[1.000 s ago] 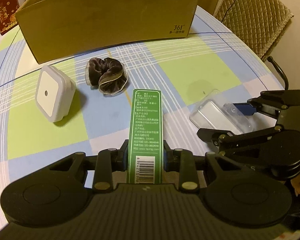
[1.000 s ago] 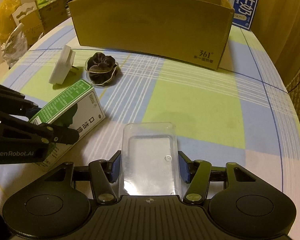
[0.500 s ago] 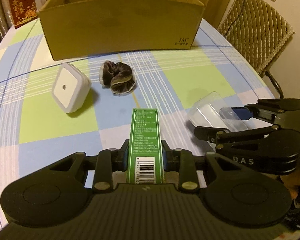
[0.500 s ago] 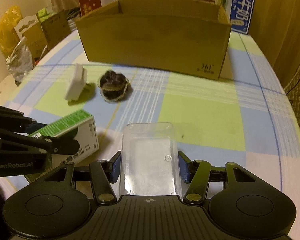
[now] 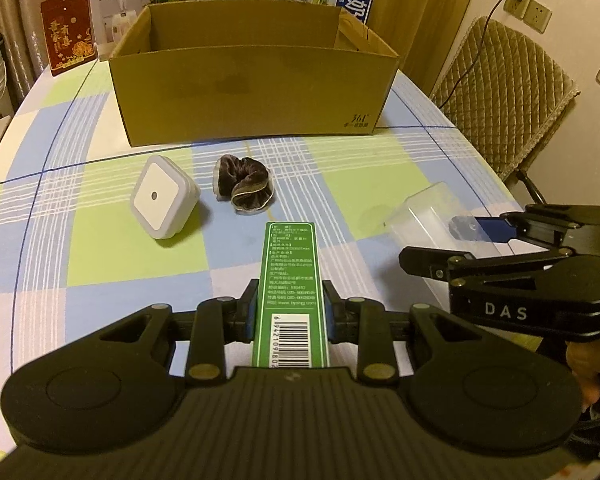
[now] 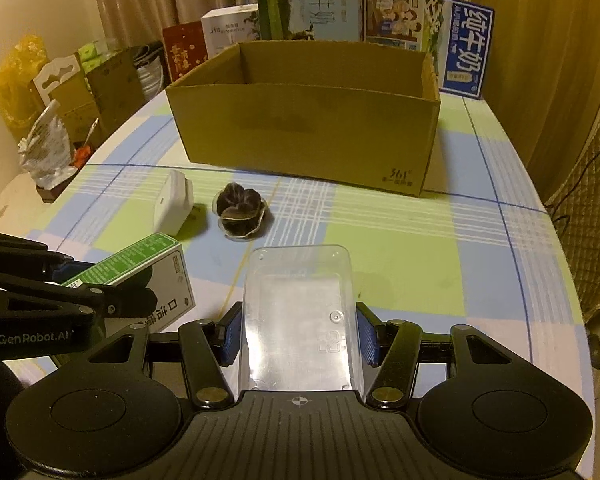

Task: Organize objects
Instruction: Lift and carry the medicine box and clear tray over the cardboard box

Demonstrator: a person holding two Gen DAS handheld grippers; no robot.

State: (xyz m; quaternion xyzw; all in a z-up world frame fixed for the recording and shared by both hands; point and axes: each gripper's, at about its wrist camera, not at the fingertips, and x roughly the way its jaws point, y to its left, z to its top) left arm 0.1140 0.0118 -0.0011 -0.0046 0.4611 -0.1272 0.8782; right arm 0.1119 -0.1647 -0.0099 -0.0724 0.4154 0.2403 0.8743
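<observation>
- While both grippers hang above the checked tablecloth (image 5: 340, 184), each one carries a thing clear of the table.
- Left gripper (image 5: 290, 312): its jaws stand narrow and are clamped on the two long sides of the green box (image 5: 290, 280), whose barcode end lies nearest the camera and whose far end points toward the cardboard box (image 5: 252, 96).
- Right gripper (image 6: 298, 338): its jaws stand wider, blue pads pressed against both sides of the clear plastic case (image 6: 300, 312), which points toward the same cardboard box.
- Seen from the right wrist, the green box sits at the near left, beside the clear plastic case but apart from it; seen from the left wrist, the case and the right gripper lie at the near right.
- On the cloth between the grippers and the cardboard box rest a white square night light (image 5: 162, 202) on the left and a dark velvet scrunchie (image 5: 244, 188) just to its right, close together but not touching.
- The cardboard box stands open-topped at the far middle of the table; what can be seen of its inside looks bare.
- Printed cartons (image 6: 428, 36) stand behind the box, and a quilted chair (image 5: 500, 92) is at the far right.
</observation>
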